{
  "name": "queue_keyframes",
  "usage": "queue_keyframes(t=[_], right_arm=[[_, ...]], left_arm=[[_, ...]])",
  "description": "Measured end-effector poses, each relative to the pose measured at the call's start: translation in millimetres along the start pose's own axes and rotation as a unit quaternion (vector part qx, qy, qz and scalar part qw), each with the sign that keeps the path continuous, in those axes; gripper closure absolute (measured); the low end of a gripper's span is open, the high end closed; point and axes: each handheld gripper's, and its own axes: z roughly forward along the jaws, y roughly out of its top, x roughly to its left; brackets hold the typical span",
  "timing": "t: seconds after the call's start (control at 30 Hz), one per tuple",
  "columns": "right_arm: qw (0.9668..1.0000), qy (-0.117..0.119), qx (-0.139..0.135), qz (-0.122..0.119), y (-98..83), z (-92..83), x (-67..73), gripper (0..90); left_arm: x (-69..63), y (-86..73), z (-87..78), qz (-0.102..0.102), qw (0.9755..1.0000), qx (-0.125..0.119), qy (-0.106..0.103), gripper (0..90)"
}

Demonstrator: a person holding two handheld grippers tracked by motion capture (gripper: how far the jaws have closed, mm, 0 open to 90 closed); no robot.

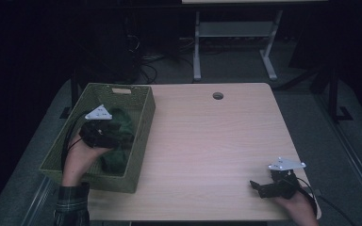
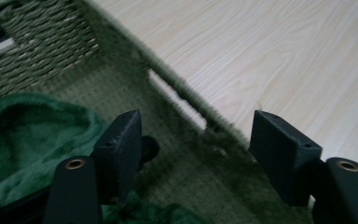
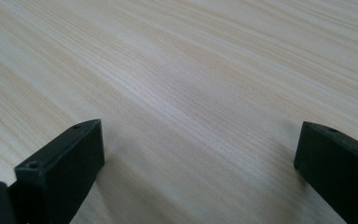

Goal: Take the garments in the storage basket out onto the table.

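The left gripper [image 2: 193, 135] hangs with parted, empty jaws inside the green woven rectangular basket [image 1: 140, 101], just beside the crumpled dark green fleece cloth [image 2: 32, 140], while the right gripper [image 3: 200, 154] rests wide open over the light wooden table [image 1: 217, 141].

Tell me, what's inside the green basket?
A dark green fuzzy cloth lies bunched inside the woven green basket. The left gripper is in there too, jaws open beside the cloth. Whatever is under the cloth is covered, so I can't tell.
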Motion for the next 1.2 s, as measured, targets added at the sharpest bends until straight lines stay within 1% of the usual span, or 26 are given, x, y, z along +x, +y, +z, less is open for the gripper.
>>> queue_keyframes(t=[0.13, 0.2, 0.27, 0.37, 0.5, 0.57, 0.6, 0.7, 0.83, 0.97, 1.0, 1.03, 1.07, 1.1, 1.13, 1.2], right_arm=[[1.0, 0.0, 0.0, 0.0, 0.0, 0.0, 0.0, 1.1], [1.0, 0.0, 0.0, 0.0, 0.0, 0.0, 0.0, 1.1], [1.0, 0.0, 0.0, 0.0, 0.0, 0.0, 0.0, 1.1], [1.0, 0.0, 0.0, 0.0, 0.0, 0.0, 0.0, 1.1], [1.0, 0.0, 0.0, 0.0, 0.0, 0.0, 0.0, 1.1], [1.0, 0.0, 0.0, 0.0, 0.0, 0.0, 0.0, 1.1], [1.0, 0.0, 0.0, 0.0, 0.0, 0.0, 0.0, 1.1], [1.0, 0.0, 0.0, 0.0, 0.0, 0.0, 0.0, 1.1], [1.0, 0.0, 0.0, 0.0, 0.0, 0.0, 0.0, 1.1], [1.0, 0.0, 0.0, 0.0, 0.0, 0.0, 0.0, 1.1], [1.0, 0.0, 0.0, 0.0, 0.0, 0.0, 0.0, 1.1], [1.0, 0.0, 0.0, 0.0, 0.0, 0.0, 0.0, 1.1], [1.0, 0.0, 0.0, 0.0, 0.0, 0.0, 0.0, 1.1], [1.0, 0.0, 0.0, 0.0, 0.0, 0.0, 0.0, 1.1], [1.0, 0.0, 0.0, 0.0, 0.0, 0.0, 0.0, 1.1], [1.0, 0.0, 0.0, 0.0, 0.0, 0.0, 0.0, 1.1]], left_arm=[[6.7, -4.7, 0.5, -0.004, 0.9999, 0.005, 0.01, 39.0], [11.2, -7.6, 1.1, -0.003, 0.9998, 0.011, 0.017, 42.0], [15.7, -11.4, 2.7, -0.009, 0.9993, 0.019, 0.029, 45.7], [22.5, -17.8, 6.3, -0.017, 0.9985, 0.027, 0.045, 48.1], [27.5, -21.9, 9.1, -0.012, 0.9977, 0.038, 0.055, 52.1], [30.3, -24.6, 11.1, -0.013, 0.9971, 0.042, 0.061, 53.3], [31.5, -25.9, 12.3, -0.014, 0.997, 0.042, 0.063, 53.3], [35.5, -29.4, 15.4, -0.015, 0.9962, 0.055, 0.066, 53.7], [40.4, -34.3, 20.7, -0.022, 0.9954, 0.064, 0.067, 54.1], [45.4, -40.5, 28.6, -0.026, 0.994, 0.082, 0.067, 53.5], [46.0, -42.1, 30.7, -0.032, 0.9935, 0.087, 0.067, 53.4], [47.4, -43.4, 32.5, -0.03, 0.9931, 0.092, 0.066, 53.2], [48.0, -44.3, 34.1, -0.036, 0.9921, 0.101, 0.065, 53.1], [48.4, -45.0, 35.8, -0.036, 0.9916, 0.105, 0.066, 52.6], [48.8, -45.7, 37.1, -0.032, 0.9914, 0.108, 0.067, 52.6], [48.8, -47.1, 39.6, -0.032, 0.9912, 0.11, 0.066, 52.6]])
